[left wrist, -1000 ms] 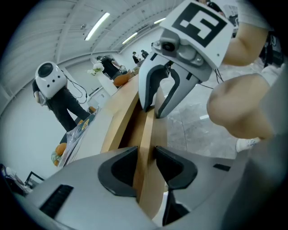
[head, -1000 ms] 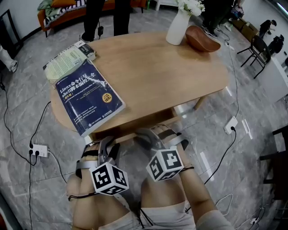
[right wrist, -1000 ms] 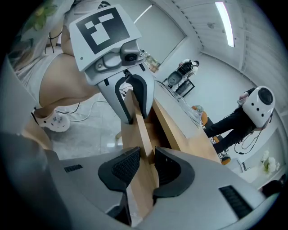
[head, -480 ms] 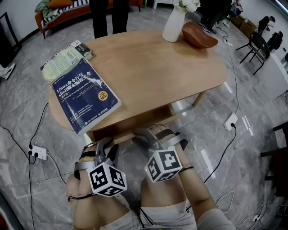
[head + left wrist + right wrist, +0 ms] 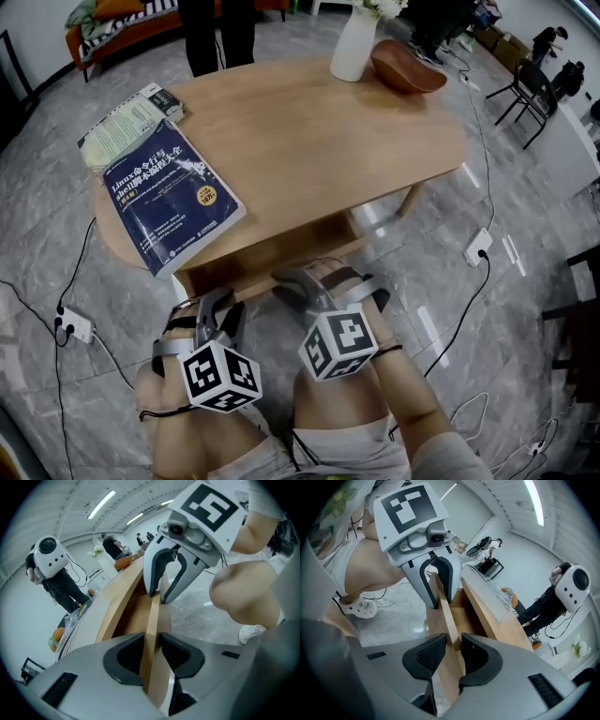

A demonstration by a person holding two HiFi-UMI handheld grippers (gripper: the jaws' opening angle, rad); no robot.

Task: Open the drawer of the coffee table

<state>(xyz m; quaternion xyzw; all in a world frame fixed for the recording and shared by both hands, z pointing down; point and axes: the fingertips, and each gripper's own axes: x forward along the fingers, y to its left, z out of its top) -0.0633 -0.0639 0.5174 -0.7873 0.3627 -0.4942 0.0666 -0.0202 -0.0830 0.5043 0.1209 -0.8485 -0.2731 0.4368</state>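
The wooden coffee table (image 5: 319, 131) has a drawer (image 5: 267, 255) under its near edge, pulled out a little. Both grippers grip the drawer's upright front panel (image 5: 152, 616) from above, side by side. The left gripper (image 5: 214, 302) has the panel between its pads (image 5: 129, 653); its jaws have just been closing onto it. To its right, the right gripper (image 5: 298, 286) stays clamped on the same panel (image 5: 445, 616), pads (image 5: 433, 653) pressed against both faces. Each gripper view shows the other gripper further along the panel: the right one (image 5: 161, 581) and the left one (image 5: 436, 581).
A blue book (image 5: 169, 202) overhangs the table's near left edge, with another book (image 5: 117, 131) behind it. A white vase (image 5: 354, 42) and a brown bowl (image 5: 405, 67) stand at the far side. Power strips (image 5: 73, 325) and cables lie on the floor. A person (image 5: 214, 33) stands beyond the table.
The table has shifted slightly up and left in the head view. Both grippers stay at the drawer front.
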